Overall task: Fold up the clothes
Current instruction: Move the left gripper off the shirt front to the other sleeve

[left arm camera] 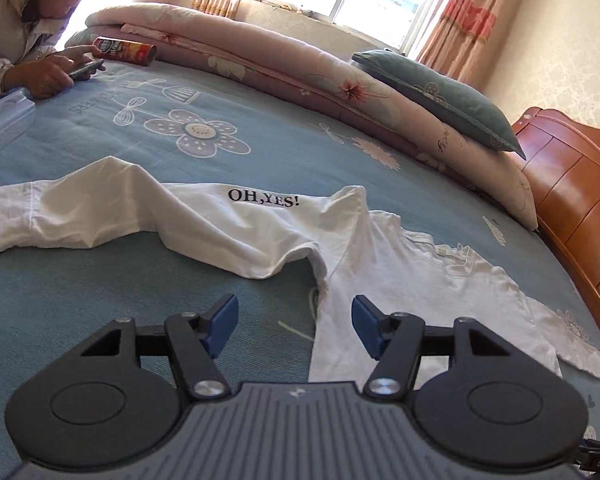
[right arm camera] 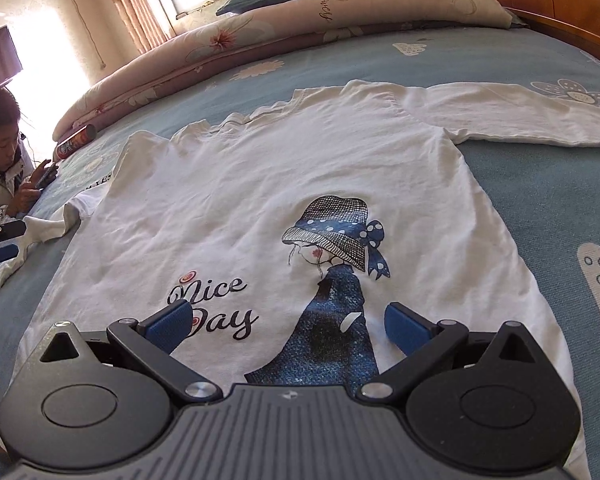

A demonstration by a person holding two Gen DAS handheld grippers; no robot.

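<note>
White cotton shirt (right arm camera: 284, 184) lies spread on the bed (right arm camera: 520, 184), unfolded, one sleeve (left arm camera: 80, 212) crumpled; left gripper (left arm camera: 294, 324) and right gripper (right arm camera: 288, 324) both gape empty.

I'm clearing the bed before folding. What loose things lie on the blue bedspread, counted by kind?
White long-sleeved T-shirt: 1
Red snack canister: 1
Folded floral quilt: 1
Teal pillow on the quilt: 1
Clear plastic bag: 1
Total: 5
</note>
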